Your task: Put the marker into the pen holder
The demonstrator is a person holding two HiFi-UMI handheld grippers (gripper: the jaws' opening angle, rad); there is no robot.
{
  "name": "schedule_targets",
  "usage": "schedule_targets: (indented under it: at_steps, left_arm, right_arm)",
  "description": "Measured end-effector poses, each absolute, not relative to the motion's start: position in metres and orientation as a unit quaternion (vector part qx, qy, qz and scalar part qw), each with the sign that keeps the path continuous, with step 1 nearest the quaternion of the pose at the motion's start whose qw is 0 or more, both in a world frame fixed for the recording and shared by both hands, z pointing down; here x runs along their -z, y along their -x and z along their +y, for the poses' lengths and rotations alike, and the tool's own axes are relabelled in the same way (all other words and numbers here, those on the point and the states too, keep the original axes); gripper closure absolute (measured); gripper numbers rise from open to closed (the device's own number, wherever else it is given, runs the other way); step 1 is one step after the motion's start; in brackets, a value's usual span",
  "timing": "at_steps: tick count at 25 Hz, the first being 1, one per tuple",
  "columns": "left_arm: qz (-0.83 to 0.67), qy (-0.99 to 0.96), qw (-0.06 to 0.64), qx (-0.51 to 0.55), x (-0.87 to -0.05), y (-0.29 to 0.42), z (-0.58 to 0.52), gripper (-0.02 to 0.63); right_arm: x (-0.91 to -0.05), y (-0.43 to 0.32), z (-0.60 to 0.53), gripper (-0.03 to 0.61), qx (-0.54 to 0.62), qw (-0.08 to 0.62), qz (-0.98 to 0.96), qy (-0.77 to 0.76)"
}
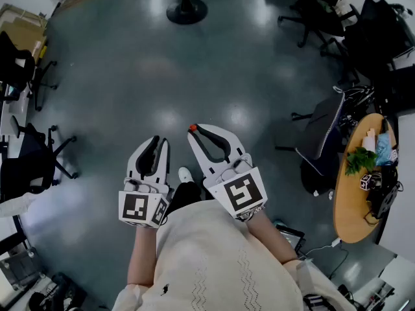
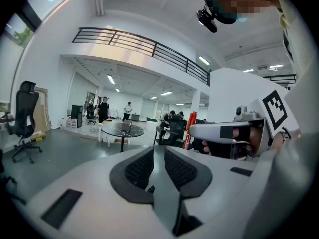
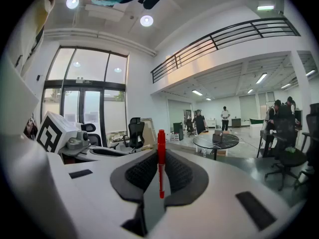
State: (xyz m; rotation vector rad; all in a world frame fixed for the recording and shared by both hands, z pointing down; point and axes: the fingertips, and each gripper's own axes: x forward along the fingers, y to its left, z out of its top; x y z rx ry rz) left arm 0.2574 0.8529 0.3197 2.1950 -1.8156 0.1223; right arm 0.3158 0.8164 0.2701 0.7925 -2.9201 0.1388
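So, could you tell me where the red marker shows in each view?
Head view: centre, red marker at the right gripper's tips.
Left gripper view: marker right of centre, beyond the jaws.
Right gripper view: marker centre, between the jaws.
Shared landmark: the round black table.

**Matt plastic, ribbed pads, a mirror-like floor**

The left gripper (image 2: 158, 156) and right gripper (image 3: 160, 156) have smooth, matt white plastic shells. Their inner pads (image 2: 139, 169) are black, finely ribbed and look rubbery. Each marker cube (image 1: 139, 207) bears flat black-and-white print. The red marker (image 3: 161, 168) is smooth plastic with a slight sheen. The grey floor (image 1: 194, 70) is smooth and glossy, mirroring the ceiling lights. The person's sweater (image 1: 214, 264) is cream knit cloth with zigzag stitching. The oval table (image 1: 350, 206) has a wood-toned matt top. The round table (image 3: 216, 141) is dark and glossy. The balcony railing (image 2: 144, 44) looks like dark painted metal.
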Motion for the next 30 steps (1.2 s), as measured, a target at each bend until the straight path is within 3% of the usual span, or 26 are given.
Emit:
schedule_targets:
  at_steps: [12,22,30]
  left_arm:
    - [-0.622,-0.772,0.125,-0.031,-0.312,-0.271,0.782,0.534]
    - [-0.617,-0.775,0.135,-0.001,-0.32,-0.175,0.681,0.534]
    - [-0.615,-0.779,0.122,0.003,-0.306,-0.066,0.601,0.534]
  right_arm:
    - [-0.299,-0.338,0.753,0.523,-0.102,0.096,-0.95,-0.278]
    - [-0.32,-0.278,0.65,0.523,-0.131,0.12,-0.934,-0.309]
    - [-0.304,-0.16,0.565,0.523,-0.114,0.124,-0.942,-0.29]
